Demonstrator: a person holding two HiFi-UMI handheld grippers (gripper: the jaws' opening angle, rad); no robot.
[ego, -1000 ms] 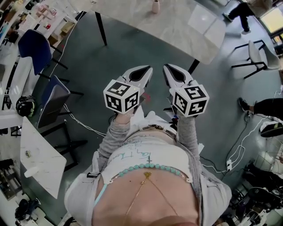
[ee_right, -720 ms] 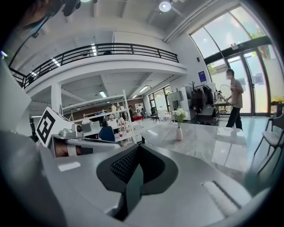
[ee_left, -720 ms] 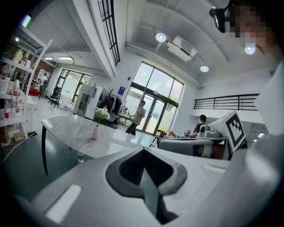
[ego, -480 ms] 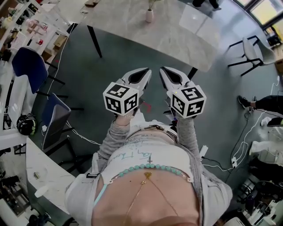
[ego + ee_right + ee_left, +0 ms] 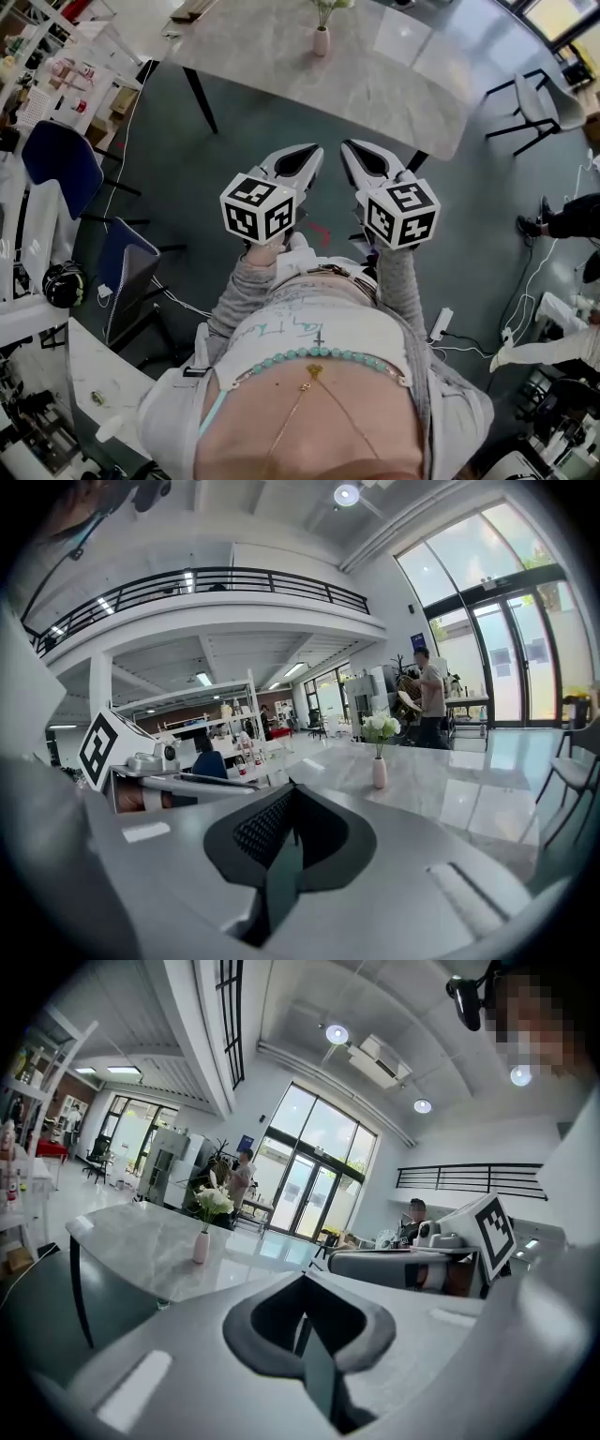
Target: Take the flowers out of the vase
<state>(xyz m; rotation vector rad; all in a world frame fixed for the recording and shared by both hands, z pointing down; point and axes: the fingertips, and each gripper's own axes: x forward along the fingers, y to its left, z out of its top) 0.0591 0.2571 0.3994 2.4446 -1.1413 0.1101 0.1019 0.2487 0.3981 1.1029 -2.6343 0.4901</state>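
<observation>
Left gripper [image 5: 307, 154] and right gripper [image 5: 355, 152], both closed, hover well short of vase [image 5: 321, 41].

Nearer to the table [image 5: 375, 89] than before, with the vase [image 5: 321, 42] and its flowers [image 5: 325, 9] lower in the head view.

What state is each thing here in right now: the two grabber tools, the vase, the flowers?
left gripper: shut, nothing between its jaws, held in the air short of the table.
right gripper: shut, empty, held beside the left one.
vase: upright on the table, well away from both grippers.
flowers: standing in the vase, not yet taken out.
</observation>
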